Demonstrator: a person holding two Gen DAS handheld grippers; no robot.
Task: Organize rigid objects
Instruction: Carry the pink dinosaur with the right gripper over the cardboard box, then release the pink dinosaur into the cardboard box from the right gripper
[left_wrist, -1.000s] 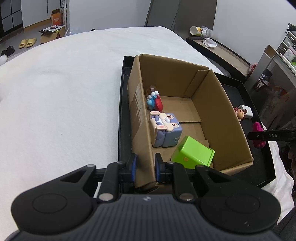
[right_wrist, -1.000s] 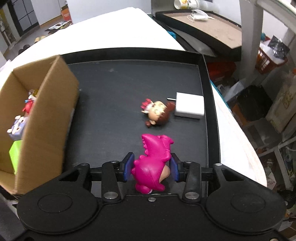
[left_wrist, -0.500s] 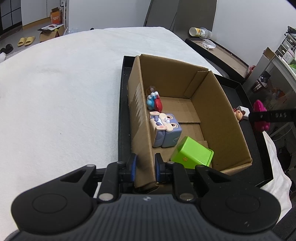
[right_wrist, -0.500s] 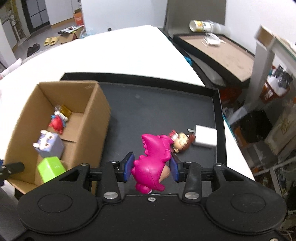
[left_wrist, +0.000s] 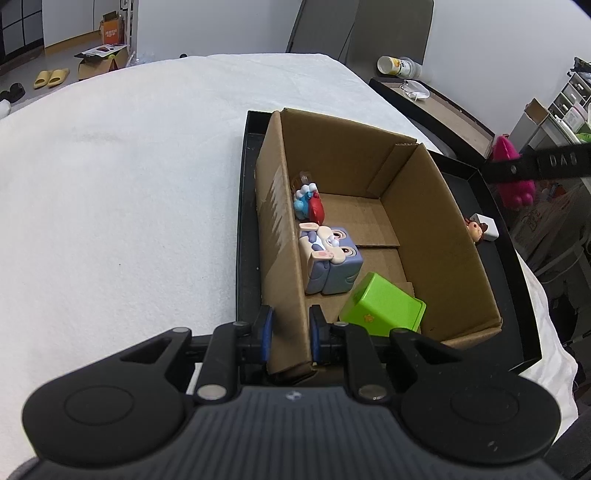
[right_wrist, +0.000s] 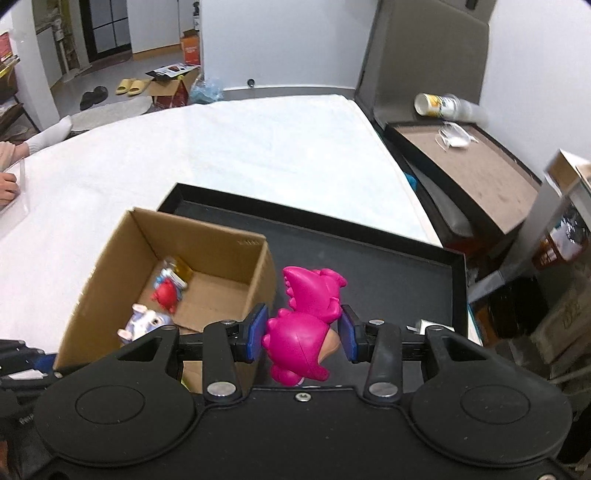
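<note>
We are pinching the cardboard box (left_wrist: 280, 258) wall with our left gripper (left_wrist: 289, 332); our right gripper (right_wrist: 302, 334), clamping the pink dinosaur (right_wrist: 306, 317), is hiding the tray (right_wrist: 369, 266) beside the box.

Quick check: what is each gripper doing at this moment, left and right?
Left gripper: closed on the near wall of the cardboard box.
Right gripper: closed on the pink dinosaur toy, held above the black tray.

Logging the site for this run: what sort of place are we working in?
Probably a lived-in home room: yellow slippers lie on the floor by a doorway, a cardboard box of small toys sits in a black tray on a white-covered surface.
</note>
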